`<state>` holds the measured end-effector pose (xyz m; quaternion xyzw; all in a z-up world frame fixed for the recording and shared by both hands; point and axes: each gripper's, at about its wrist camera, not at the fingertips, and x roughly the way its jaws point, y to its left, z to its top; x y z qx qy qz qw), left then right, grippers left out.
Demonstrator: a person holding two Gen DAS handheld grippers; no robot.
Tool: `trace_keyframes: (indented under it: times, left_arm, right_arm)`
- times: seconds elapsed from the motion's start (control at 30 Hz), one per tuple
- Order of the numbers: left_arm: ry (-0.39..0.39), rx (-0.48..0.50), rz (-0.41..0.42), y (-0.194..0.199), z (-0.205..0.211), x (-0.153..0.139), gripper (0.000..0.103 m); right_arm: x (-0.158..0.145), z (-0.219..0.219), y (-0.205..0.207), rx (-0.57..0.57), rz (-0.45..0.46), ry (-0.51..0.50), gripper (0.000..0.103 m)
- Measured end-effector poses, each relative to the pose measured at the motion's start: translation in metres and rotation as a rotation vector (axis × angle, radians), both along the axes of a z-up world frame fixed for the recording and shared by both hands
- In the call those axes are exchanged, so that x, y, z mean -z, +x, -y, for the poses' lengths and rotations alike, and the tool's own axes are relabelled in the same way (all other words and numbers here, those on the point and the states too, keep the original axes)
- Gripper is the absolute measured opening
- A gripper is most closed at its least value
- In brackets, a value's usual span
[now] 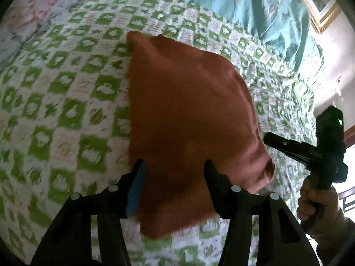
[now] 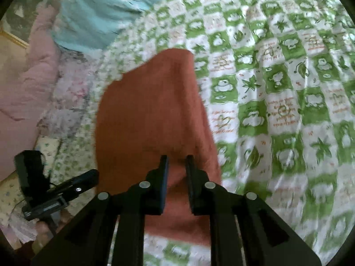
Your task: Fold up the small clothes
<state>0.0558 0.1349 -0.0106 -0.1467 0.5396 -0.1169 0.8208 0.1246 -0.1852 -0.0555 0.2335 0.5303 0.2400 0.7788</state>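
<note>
A rust-orange cloth (image 1: pixel 188 115) lies on the green-and-white checked bedsheet (image 1: pixel 66 93). It also fills the middle of the right wrist view (image 2: pixel 153 110). My left gripper (image 1: pixel 174 166) is open, its fingers spread wide over the cloth's near edge. My right gripper (image 2: pixel 176 161) hovers over the cloth's near end with its jaws a narrow gap apart; whether it pinches cloth is unclear. The right gripper also shows at the right of the left wrist view (image 1: pixel 266 138), beside the cloth's right corner. The left gripper shows at lower left in the right wrist view (image 2: pixel 95 174).
A rumpled turquoise floral blanket (image 1: pixel 255 6) lies at the far side of the bed. A pink floral pillow (image 1: pixel 33 6) is at the far left. A pink quilt (image 2: pixel 24 93) lies beside the bed. A gold picture frame (image 1: pixel 319 15) hangs on the wall.
</note>
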Motion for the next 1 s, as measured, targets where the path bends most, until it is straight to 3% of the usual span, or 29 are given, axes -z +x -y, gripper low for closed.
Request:
trace_keyframes:
  times: [0.1, 0.23, 0.43, 0.63, 1.0]
  left_arm:
    - [0.004, -0.008, -0.005, -0.020, -0.004, -0.004, 0.055]
    - [0.067, -0.014, 0.000, -0.043, -0.006, -0.003, 0.055]
    - [0.094, -0.013, 0.010, -0.068, -0.007, -0.002, 0.061]
    - [0.124, 0.014, 0.026, -0.083, -0.006, -0.003, 0.065]
    - [0.145, 0.062, 0.019, -0.088, -0.008, 0.005, 0.066]
  right_arm:
    - [-0.013, -0.001, -0.021, -0.024, 0.030, 0.011, 0.019]
    - [-0.025, -0.011, -0.051, -0.065, 0.075, -0.029, 0.031]
    - [-0.026, -0.016, -0.085, -0.084, 0.102, -0.085, 0.035]
    - [-0.023, -0.016, -0.114, -0.084, 0.116, -0.152, 0.044]
    - [-0.021, -0.018, -0.143, -0.052, 0.121, -0.166, 0.052]
